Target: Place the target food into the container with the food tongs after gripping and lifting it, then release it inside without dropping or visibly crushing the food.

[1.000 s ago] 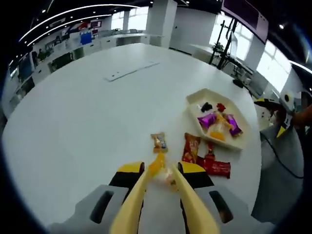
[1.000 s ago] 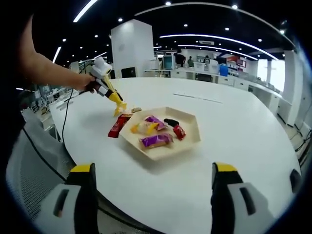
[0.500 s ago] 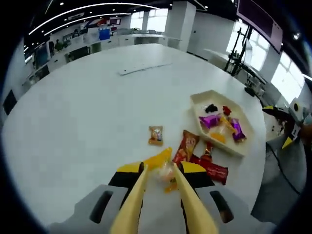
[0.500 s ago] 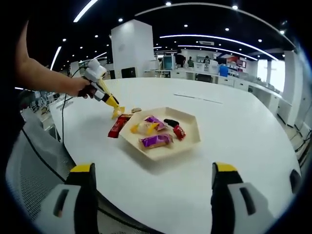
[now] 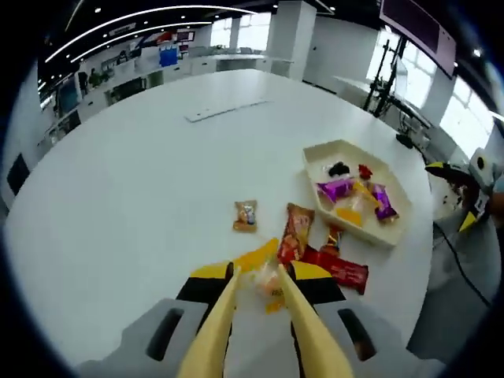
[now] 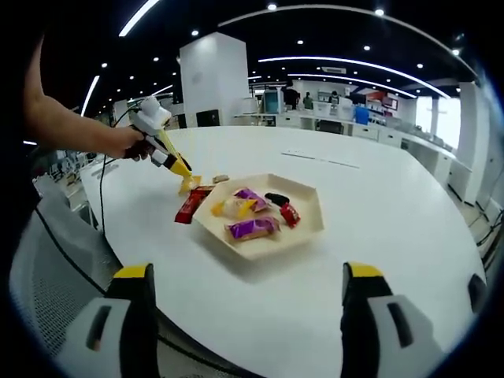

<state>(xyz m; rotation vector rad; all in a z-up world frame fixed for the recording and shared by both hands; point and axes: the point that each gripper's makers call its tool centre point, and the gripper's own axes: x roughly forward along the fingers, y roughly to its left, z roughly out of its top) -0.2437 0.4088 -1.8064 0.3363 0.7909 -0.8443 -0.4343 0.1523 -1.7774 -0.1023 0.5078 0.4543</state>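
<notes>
White round table [image 5: 126, 181], left gripper [image 5: 256, 287] tongs pinching orange-yellow candy [image 5: 264, 272], right gripper [image 6: 246, 295] jaws wide apart.

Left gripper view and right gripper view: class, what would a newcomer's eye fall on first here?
First, the yellow food tongs rising from the bottom of the left gripper view, pinching a yellow-wrapped snack above the white table. Next, the cream hexagonal tray of bright wrapped sweets, with red snack packets lying beside it.

Bright ceiling strip lights, soft shadows, fisheye-warped edges.
</notes>
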